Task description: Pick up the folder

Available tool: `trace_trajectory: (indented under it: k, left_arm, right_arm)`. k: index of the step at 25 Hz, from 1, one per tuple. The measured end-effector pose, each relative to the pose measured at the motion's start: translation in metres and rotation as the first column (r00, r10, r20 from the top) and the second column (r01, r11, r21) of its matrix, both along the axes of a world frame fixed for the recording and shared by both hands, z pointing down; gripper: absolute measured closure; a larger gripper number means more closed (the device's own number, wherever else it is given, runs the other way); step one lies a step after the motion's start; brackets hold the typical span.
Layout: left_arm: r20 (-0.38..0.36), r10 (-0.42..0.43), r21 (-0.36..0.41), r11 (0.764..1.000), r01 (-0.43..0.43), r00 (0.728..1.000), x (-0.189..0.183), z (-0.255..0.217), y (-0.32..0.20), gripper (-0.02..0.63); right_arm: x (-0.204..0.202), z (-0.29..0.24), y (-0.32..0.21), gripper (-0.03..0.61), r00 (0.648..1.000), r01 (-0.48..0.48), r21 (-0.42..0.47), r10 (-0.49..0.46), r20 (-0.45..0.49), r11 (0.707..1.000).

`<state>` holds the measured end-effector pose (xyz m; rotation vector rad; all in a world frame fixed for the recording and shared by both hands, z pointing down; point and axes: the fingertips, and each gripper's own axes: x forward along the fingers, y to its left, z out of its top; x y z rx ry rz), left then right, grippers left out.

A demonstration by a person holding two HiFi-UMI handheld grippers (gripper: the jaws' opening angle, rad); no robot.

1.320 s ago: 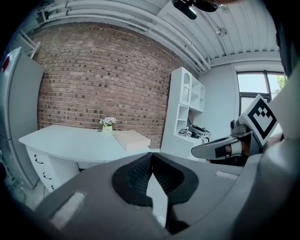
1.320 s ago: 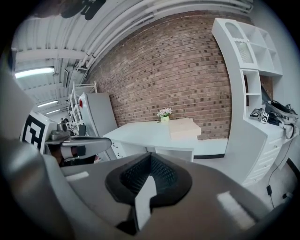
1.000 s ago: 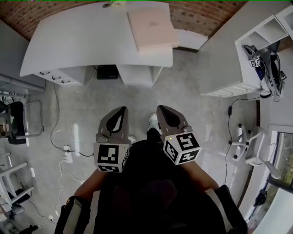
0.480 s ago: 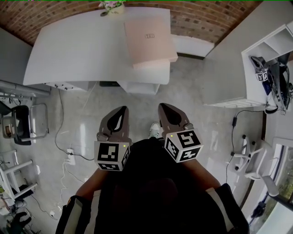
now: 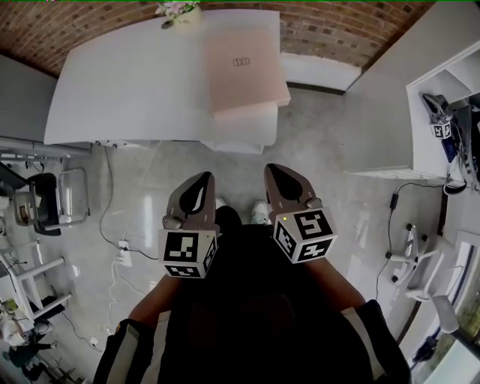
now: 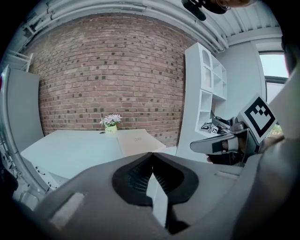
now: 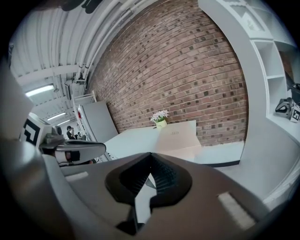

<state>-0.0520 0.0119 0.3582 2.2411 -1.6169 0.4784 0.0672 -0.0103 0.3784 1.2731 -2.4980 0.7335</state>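
Change: surface and folder sit lower and nearer in the head view than a second ago; both grippers are level with each other as before
Left gripper (image 5: 200,180): jaws pressed together, nothing between them; held out in front of the person, above the floor (image 5: 337,157); marker cube facing the head camera
Right gripper (image 5: 274,170): jaws likewise closed and empty; just beside the left gripper, pointing the same way toward the surface
Folder (image 5: 244,70): pale pink, lying flat on the right end of the surface; a small dark mark on its cover; well apart from both grippers
Surface (image 5: 127,82): white, standing against the brick wall (image 5: 330,30); a small flower pot (image 5: 178,9) stands at its far edge, near the folder's far left corner
Surroundings: white shelf unit (image 5: 442,112) to the right; chair (image 5: 46,202) and cables on the floor to the left
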Motion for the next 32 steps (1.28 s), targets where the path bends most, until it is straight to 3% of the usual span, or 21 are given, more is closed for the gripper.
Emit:
trace_trajectory:
  k: [6,9,15,25,27,32]
  left_arm:
    - [-0.016,0.013,-0.01,1.0,-0.013,1.0,0.001,0.011,-0.029,0.612]
    - [-0.062,0.03,-0.012,0.999,-0.031,0.998,-0.001,0.017,-0.051,0.612]
    - [-0.109,0.06,-0.069,0.995,-0.067,0.992,-0.002,0.034,-0.109,0.608]
    - [-0.146,0.074,-0.175,0.98,-0.099,0.987,-0.015,0.072,-0.185,0.443]
    - [-0.151,0.071,-0.2,0.975,-0.101,0.986,-0.016,0.08,-0.195,0.388]
    - [-0.152,0.048,-0.24,0.967,-0.084,0.987,-0.025,0.099,-0.219,0.317]
  right_arm:
    - [0.004,0.01,-0.024,0.577,0.999,-0.028,-0.014,0.028,-0.03,1.0]
    - [0.007,0.016,-0.041,0.577,0.997,-0.06,-0.027,0.059,-0.05,0.998]
    - [0.008,0.021,-0.095,0.577,0.99,-0.107,-0.051,0.102,-0.098,0.993]
    - [0.003,0.046,-0.171,0.575,0.984,-0.131,-0.124,0.114,-0.14,0.984]
    - [0.001,0.052,-0.184,0.498,0.984,-0.125,-0.138,0.105,-0.144,0.983]
    - [0.0,0.076,-0.214,0.417,0.981,-0.136,-0.18,0.107,-0.164,0.974]
